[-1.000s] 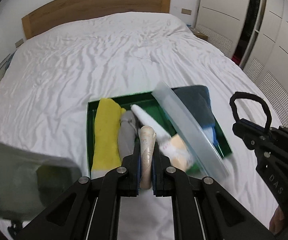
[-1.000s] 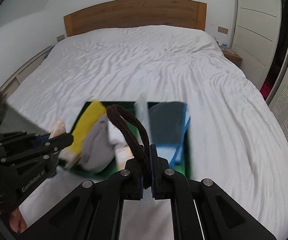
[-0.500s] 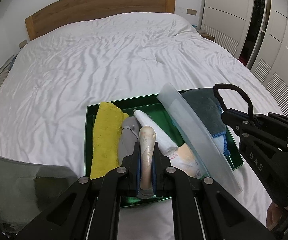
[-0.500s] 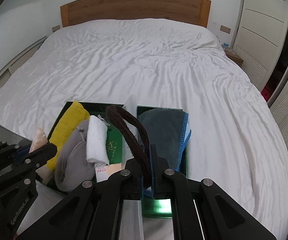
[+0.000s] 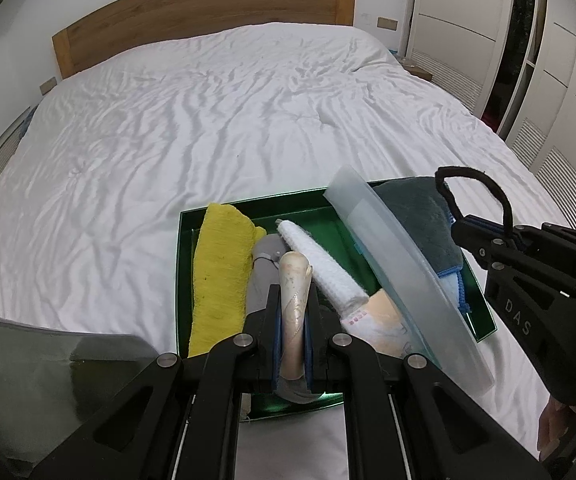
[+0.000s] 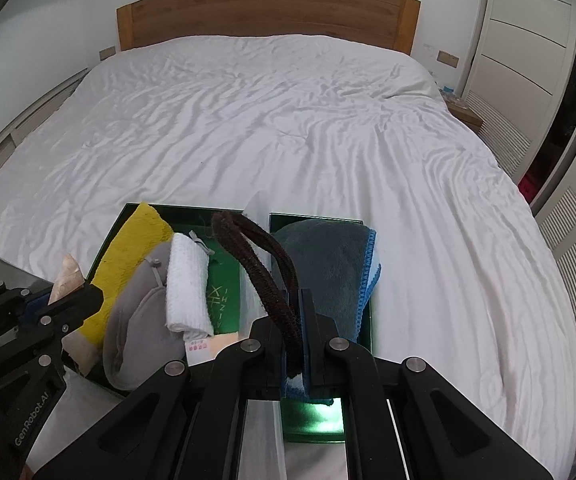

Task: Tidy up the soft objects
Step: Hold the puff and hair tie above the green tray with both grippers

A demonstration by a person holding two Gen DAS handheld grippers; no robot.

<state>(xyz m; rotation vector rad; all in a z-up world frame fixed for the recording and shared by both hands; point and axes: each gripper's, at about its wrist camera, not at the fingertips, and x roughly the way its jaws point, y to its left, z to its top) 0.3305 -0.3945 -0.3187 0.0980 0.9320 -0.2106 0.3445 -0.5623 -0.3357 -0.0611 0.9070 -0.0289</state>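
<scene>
Leaning across the green tray (image 5: 484, 300), a translucent lid (image 5: 400, 268) divides the towels.

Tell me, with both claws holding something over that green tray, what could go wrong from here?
1. The left gripper pinches only part of the beige roll; its top stands free and might slip or unroll.
2. The right gripper holds a thin dark brown loop, which could snag the grey towel beneath it.
3. The translucent lid leans tilted across the green tray; a bump might topple it onto the white roll.
</scene>
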